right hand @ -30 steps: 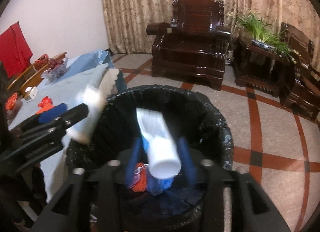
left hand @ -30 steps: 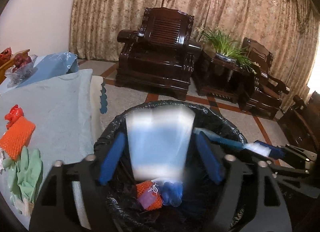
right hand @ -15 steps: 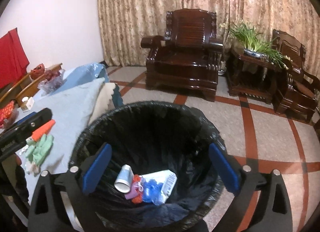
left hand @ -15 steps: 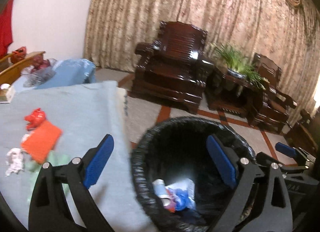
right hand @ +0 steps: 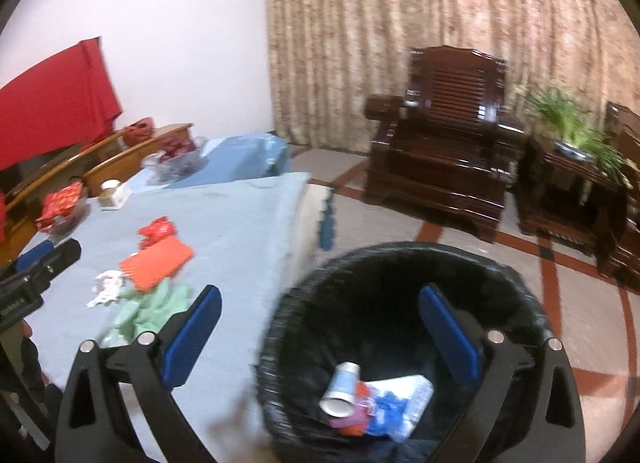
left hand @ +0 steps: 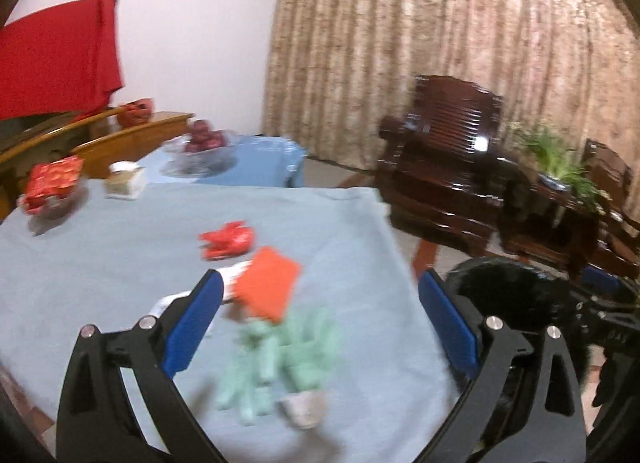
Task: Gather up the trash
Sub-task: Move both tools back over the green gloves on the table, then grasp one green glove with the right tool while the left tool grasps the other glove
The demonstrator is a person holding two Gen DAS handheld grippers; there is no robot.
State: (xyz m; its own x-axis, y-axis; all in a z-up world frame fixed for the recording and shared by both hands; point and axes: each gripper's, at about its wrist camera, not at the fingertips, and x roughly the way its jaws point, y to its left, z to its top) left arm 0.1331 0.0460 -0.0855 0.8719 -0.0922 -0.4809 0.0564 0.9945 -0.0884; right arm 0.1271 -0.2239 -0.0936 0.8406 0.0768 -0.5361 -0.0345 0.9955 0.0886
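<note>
My left gripper [left hand: 320,319] is open and empty above the blue tablecloth [left hand: 100,259]. Below it lie an orange mesh sleeve [left hand: 266,289], green gloves [left hand: 280,359], a red wrapper [left hand: 226,241] and white paper scraps [left hand: 236,275]. My right gripper [right hand: 320,335] is open and empty over the rim of the black-lined trash bin [right hand: 400,275]. Inside the bin lie a paper cup [right hand: 340,387], a white packet [right hand: 412,391] and blue and orange scraps. The bin also shows in the left wrist view [left hand: 504,283], at the right.
Bowls of fruit [left hand: 200,147] and red sweets [left hand: 52,187] and a small white box [left hand: 124,179] stand at the table's far side. Dark wooden armchairs [right hand: 440,155] and a potted plant [right hand: 572,131] stand on the tiled floor beyond the bin.
Both grippers opened and dropped a white packet and a paper cup into the bin. The left gripper then swung left over the table; the right drew back and turned left.
</note>
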